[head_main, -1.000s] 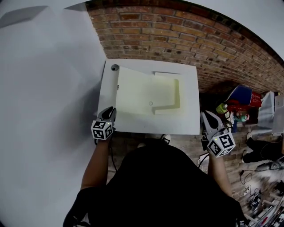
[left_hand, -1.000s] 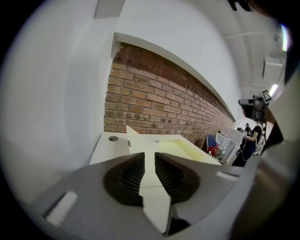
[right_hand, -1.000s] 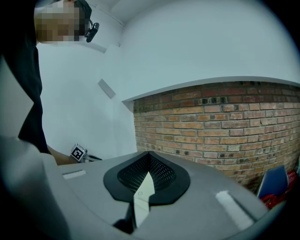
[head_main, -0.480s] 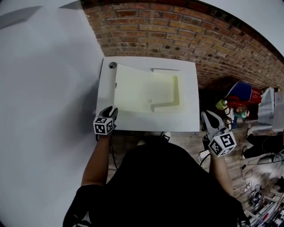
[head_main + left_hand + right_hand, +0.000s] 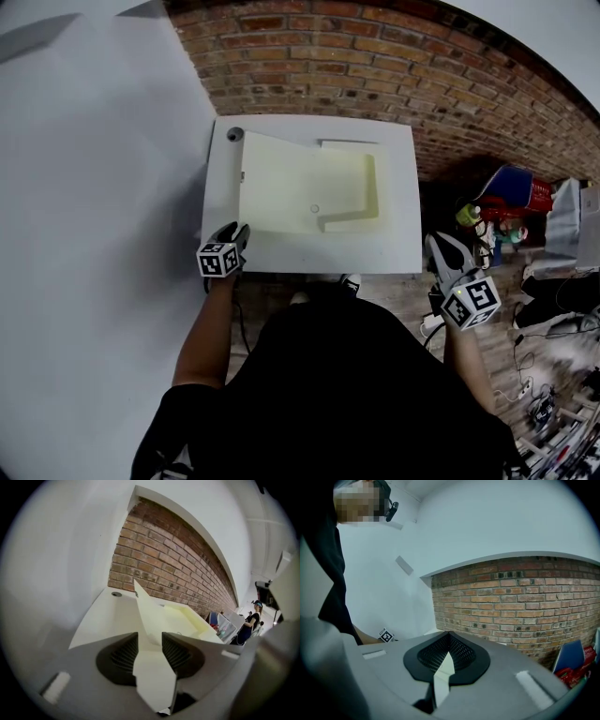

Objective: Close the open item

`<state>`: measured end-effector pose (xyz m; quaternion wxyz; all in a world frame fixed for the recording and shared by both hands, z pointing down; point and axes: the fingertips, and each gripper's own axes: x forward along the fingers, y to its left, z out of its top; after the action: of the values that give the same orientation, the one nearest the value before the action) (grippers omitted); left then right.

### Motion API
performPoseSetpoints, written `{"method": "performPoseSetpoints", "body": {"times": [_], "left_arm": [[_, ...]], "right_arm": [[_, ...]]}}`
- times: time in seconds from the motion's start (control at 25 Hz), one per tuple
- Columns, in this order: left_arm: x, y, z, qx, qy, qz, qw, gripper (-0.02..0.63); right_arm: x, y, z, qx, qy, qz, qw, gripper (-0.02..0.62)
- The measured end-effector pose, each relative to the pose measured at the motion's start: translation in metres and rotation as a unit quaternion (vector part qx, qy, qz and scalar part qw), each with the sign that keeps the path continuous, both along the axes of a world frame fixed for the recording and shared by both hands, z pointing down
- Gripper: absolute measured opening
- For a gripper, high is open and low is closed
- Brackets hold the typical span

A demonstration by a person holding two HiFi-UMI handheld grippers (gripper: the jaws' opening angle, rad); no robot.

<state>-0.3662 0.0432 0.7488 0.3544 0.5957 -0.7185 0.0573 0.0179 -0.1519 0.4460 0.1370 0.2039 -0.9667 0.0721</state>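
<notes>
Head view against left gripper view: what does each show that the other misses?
Only the head view: the right gripper, held clear of the white cabinet, and clutter on the floor beside it. Only the left gripper view: the left gripper's jaws, opening, with the raised edge of the cream lid between them and the pads apparently off it. Both: cabinet, lid and brick wall.

Bright, even, diffuse light. Dark shadow right of the bench (image 5: 405,234). Strong fisheye curvature, black corners. Gripper views: near fingers (image 5: 123,654) soft, brick wall (image 5: 159,559) sharp.
</notes>
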Motion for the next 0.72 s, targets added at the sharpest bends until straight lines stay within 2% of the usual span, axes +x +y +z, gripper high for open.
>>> {"method": "performPoseSetpoints", "body": {"times": [0.44, 0.72], "left_arm": [[0.001, -0.014, 0.014, 0.015, 0.053, -0.017, 0.9983, 0.117], [0.003, -0.023, 0.019, 0.013, 0.049, -0.016, 0.9986, 0.115]], "right_arm": [[0.001, 0.0, 0.005, -0.007, 0.01, 0.005, 1.0, 0.002], [0.003, 0.0, 0.011, -0.014, 0.013, 0.006, 1.0, 0.002]]}}
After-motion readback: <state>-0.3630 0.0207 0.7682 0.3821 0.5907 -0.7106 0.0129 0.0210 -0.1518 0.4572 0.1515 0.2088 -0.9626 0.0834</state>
